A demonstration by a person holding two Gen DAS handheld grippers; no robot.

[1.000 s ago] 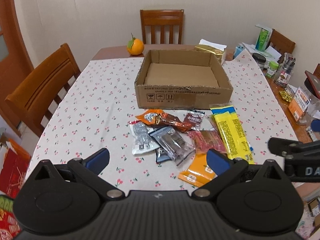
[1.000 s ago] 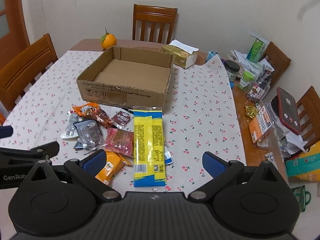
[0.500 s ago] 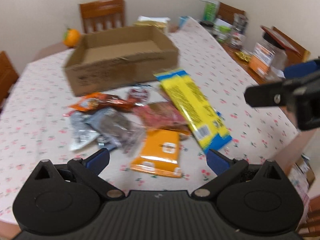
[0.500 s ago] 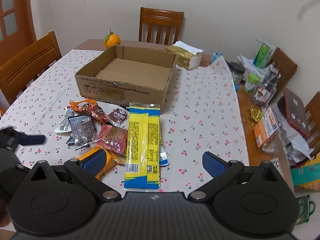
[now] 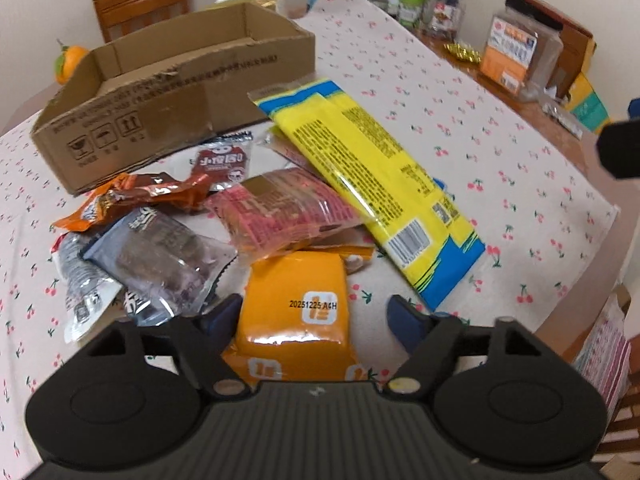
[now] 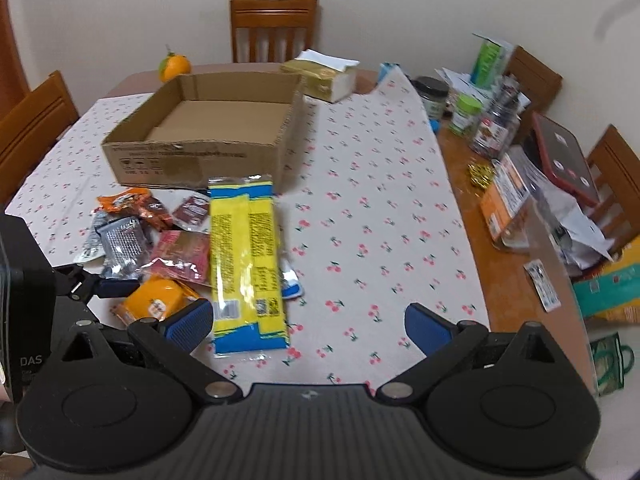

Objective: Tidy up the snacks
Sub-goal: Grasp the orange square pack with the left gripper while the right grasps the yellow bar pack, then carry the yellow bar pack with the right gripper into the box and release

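Note:
An empty cardboard box (image 5: 172,92) stands on the cherry-print tablecloth; it also shows in the right wrist view (image 6: 200,140). In front of it lies a pile of snack packets: a long yellow packet (image 5: 372,184) (image 6: 244,256), a pink one (image 5: 280,208), a brown-orange one (image 5: 132,196), a clear dark one (image 5: 160,256). My left gripper (image 5: 314,318) is open, its fingers either side of an orange packet (image 5: 296,308) (image 6: 154,302). My right gripper (image 6: 308,324) is open and empty above the yellow packet's near end.
An orange fruit (image 6: 174,66) and a tissue box (image 6: 324,76) sit behind the cardboard box. Jars, packets and a red phone (image 6: 560,156) crowd the table's right side. Wooden chairs (image 6: 274,26) stand around. The table's edge runs close on the right (image 5: 592,240).
My left gripper swung right and came down low over the pile, now straddling the orange packet. The right gripper shifted slightly; both stayed open.

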